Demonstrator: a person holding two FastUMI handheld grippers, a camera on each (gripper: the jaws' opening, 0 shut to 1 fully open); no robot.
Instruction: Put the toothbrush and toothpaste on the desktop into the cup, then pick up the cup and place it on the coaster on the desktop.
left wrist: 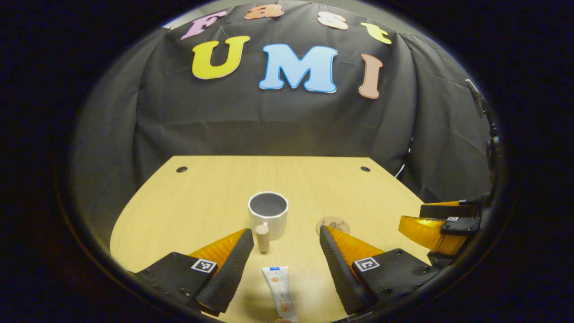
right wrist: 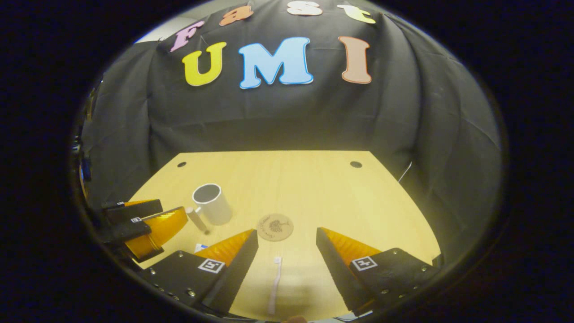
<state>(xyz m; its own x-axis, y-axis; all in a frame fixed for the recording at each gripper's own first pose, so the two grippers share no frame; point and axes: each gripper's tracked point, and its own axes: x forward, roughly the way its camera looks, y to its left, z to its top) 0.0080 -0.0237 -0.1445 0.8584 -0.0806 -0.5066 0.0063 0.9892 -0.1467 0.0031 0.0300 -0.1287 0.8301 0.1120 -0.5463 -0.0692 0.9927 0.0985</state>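
Nothing is done yet: the cup (left wrist: 267,211) stands empty, the toothpaste (left wrist: 280,294) and toothbrush (right wrist: 274,283) lie near on the desktop (left wrist: 206,197), the coaster (right wrist: 275,226) is bare, and both the left gripper (left wrist: 286,246) and right gripper (right wrist: 287,246) have their 2 fingers spread apart, holding nothing.

Toothpaste (left wrist: 280,294) lower end cut off by edge; toothbrush (right wrist: 274,287) bristles too small to tell.

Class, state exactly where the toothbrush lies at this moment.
In the right gripper view, the toothbrush lies flat on the desktop between that gripper's open jaws, just nearer the camera than the coaster.
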